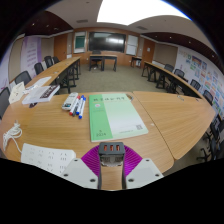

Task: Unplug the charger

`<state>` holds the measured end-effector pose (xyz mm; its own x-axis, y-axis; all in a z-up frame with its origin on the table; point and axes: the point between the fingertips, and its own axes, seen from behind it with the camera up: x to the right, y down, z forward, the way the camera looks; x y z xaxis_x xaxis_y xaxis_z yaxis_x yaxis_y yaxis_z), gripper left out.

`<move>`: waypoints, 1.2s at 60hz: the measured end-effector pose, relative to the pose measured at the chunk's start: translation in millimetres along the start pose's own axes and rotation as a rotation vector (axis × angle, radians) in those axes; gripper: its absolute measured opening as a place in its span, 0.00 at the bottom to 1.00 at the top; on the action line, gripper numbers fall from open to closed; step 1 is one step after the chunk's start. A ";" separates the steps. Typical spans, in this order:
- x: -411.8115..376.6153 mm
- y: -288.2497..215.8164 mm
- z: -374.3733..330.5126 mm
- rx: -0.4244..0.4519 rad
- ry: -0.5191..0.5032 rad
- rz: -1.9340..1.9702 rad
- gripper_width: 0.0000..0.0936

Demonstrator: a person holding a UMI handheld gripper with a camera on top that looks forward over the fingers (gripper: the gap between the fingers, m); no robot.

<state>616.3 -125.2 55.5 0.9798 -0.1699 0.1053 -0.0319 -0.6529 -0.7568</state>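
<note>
A: Gripping what, and why?
B: Gripper (pixel 112 152) clenched on charger (pixel 111 149), pinched between purple pads (pixel 93 160) for withdrawal; green sheet (pixel 115 113) lies at twelve o'clock on the table (pixel 170 115).

the fingers (pixel 111 152) pinch shut on a small dark block.

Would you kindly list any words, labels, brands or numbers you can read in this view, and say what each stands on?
None can be read.
Green sheet ahead of the gripper: print too small.
White sheet beside the fingers: marks blurred.
Wall posters: illegible.
Dark object between the fingers: no label shows.
</note>
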 end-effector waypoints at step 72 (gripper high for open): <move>-5.1 13.1 -289.2 0.228 -0.042 -0.060 0.91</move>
<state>553.8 -346.3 231.6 0.9861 -0.1024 0.1311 0.0671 -0.4763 -0.8767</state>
